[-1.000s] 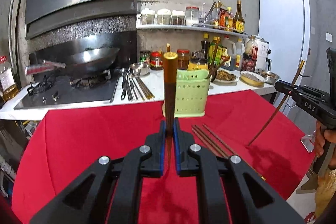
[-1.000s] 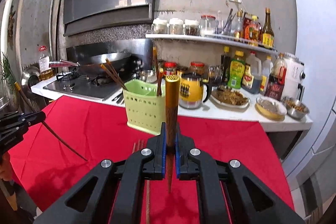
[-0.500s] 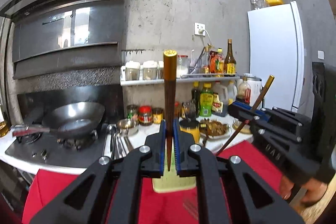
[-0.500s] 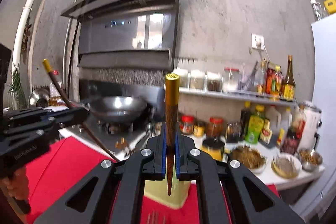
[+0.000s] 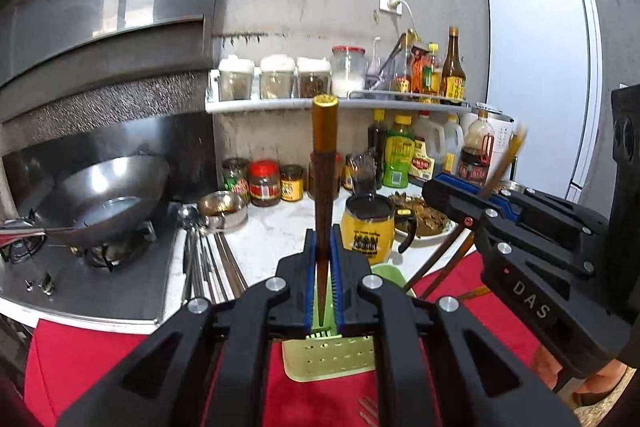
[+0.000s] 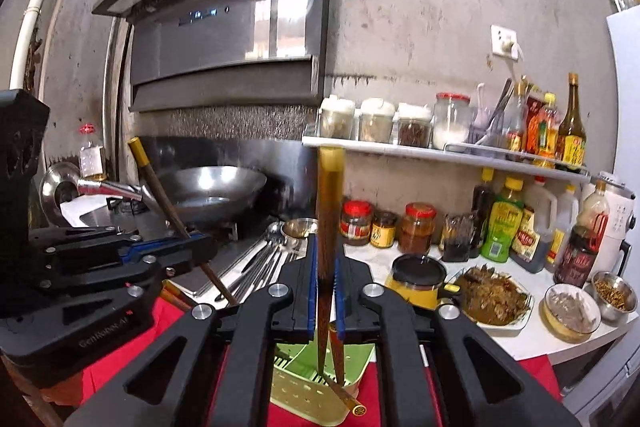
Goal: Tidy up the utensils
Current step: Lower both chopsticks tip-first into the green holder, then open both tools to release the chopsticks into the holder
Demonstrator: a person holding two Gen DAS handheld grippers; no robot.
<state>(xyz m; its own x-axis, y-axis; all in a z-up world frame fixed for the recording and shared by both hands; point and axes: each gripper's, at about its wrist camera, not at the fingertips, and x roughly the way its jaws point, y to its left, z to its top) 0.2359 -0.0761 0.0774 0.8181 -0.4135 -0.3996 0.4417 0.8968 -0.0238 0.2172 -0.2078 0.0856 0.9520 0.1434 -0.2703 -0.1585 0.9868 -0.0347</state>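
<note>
Our left tool clamps one gold-capped chopstick upright above the green holder. Our right tool is opening around a blurred second chopstick over that holder, which stands on a red cloth before the kitchen counter

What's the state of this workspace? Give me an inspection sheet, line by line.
Surface: red cloth on the table; white counter behind.
Job's things: green utensil holder; left chopstick upright; right chopstick, blurred, tip in the holder.
Clutter: wok, yellow mug, metal cutlery, jars, bottles.
Grippers: left gripper shut on the left chopstick; right gripper jaws opening, the right chopstick loose between them.
Cables: white cord at the wall socket.
Surroundings: range hood, fridge.
</note>
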